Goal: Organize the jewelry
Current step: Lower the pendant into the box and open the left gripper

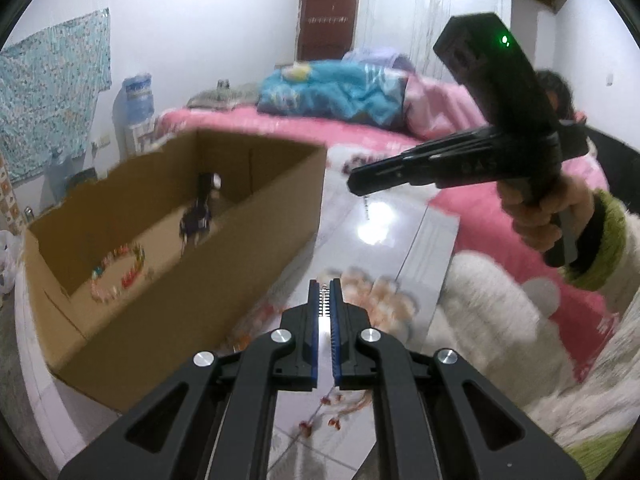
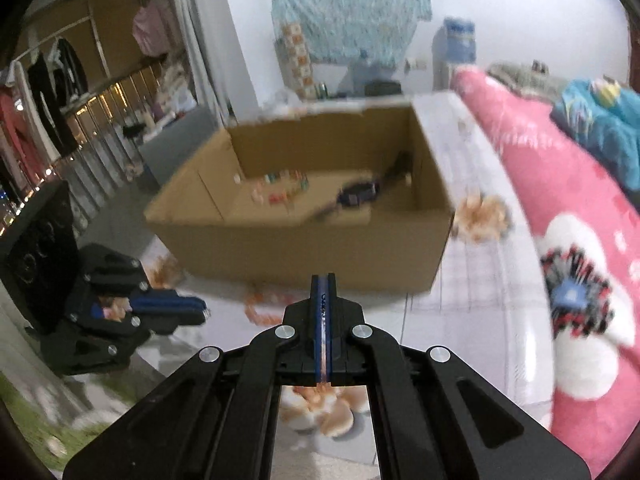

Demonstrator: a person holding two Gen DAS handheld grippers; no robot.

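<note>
Pink bed (image 1: pixel 304 128), quilted and soft, fills the far and right side, with a blue blanket (image 1: pixel 332 88) heaped on it. Beside it lies a glossy white sheet (image 1: pixel 400 224) with pale grid lines and printed orange flowers; it reflects a lamp.

Cardboard box (image 1: pixel 192 280), open-topped, plain brown, with a torn far rim, stands on this sheet. Inside, on the flat floor, a ring of small coloured beads, a bracelet (image 1: pixel 118 274), lies toward the left end; a dark watch (image 1: pixel 196 220) with a strap lies further along, apart from the beads. In the right wrist view both items (image 2: pixel 286 192) (image 2: pixel 358 196) rest on the box (image 2: pixel 304 248) floor, blurred.

Left tongs (image 1: pixel 324 292), black with blue ribbed pads, are almost closed, leaving a narrow slit; a thin coiled silver piece shows between the tips, though what it is cannot be told. Small red-orange beads (image 1: pixel 324 412) lie on the sheet below them.

Right tongs (image 2: pixel 324 280) are pressed fully together, holding nothing visible. In the left wrist view they (image 1: pixel 354 184) hover above the sheet, gripped by a hand (image 1: pixel 548 208) in a fleecy white sleeve.
</note>
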